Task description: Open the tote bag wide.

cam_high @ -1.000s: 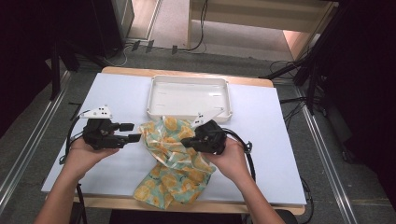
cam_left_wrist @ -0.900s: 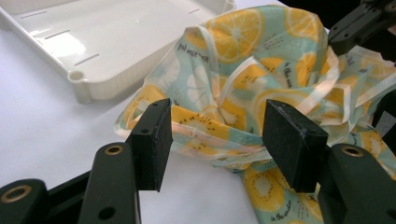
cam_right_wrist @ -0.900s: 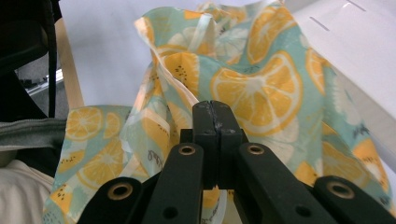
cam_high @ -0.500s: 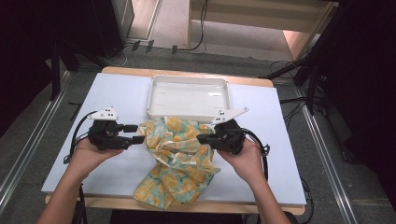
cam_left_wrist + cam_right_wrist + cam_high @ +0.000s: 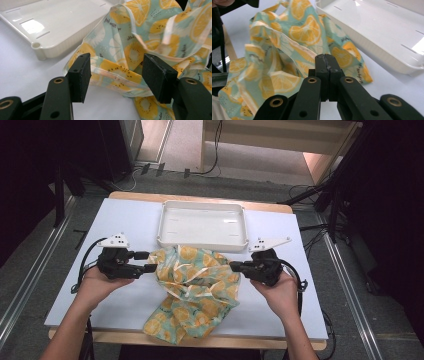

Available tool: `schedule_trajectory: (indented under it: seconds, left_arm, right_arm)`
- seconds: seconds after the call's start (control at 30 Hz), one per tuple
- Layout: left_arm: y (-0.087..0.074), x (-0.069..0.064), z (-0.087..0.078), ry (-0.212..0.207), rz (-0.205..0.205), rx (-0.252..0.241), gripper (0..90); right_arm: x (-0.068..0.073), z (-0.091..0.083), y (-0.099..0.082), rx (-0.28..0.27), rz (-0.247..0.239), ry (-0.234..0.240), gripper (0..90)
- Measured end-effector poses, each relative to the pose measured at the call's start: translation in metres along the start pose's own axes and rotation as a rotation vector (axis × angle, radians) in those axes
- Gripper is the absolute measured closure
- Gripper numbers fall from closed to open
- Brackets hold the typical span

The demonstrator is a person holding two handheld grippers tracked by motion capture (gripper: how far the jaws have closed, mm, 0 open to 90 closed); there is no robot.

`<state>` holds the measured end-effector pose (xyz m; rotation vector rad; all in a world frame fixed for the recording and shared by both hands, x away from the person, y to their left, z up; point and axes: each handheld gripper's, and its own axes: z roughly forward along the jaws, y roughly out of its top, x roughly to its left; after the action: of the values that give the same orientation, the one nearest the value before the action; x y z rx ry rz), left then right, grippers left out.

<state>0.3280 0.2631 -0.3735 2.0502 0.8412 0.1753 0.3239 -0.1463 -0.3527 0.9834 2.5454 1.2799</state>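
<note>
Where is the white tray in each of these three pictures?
High view: white tray at top centre, behind the fruit-print cloth.
Left gripper view: tray at upper left.
Right gripper view: tray at upper right.
Shared landmark: the cloth lies against the tray's near edge.

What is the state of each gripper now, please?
Left gripper: open, the fruit-print cloth between its jaws, not pinched.
Right gripper: closed; whether it holds the cloth cannot be told.

Black two-fingered grippers [image 5: 150, 261] [image 5: 233, 266], brass rivets, grey three-cornered plates, black cables.
</note>
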Motion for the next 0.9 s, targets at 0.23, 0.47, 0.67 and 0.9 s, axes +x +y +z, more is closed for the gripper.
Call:
schedule_trajectory:
  seconds: [0.23, 0.47, 0.67, 0.9]
  left_arm:
    - [0.001, 0.002, 0.006, -0.020, -0.001, 0.003, 40.6]
    - [0.003, 0.001, 0.017, -0.038, 0.008, 0.020, 40.7]
    - [0.004, -0.003, 0.030, -0.052, 0.013, 0.040, 41.2]
    - [0.004, -0.007, 0.049, -0.081, 0.015, 0.108, 57.6]
  right_arm:
    - [-0.013, -0.013, -0.012, -0.020, 0.042, -0.045, 90.0]
    - [-0.029, -0.019, -0.029, -0.021, 0.091, -0.085, 90.0]
    - [-0.040, -0.022, -0.041, -0.024, 0.123, -0.112, 90.0]
    - [-0.051, -0.024, -0.053, -0.033, 0.158, -0.131, 90.0]
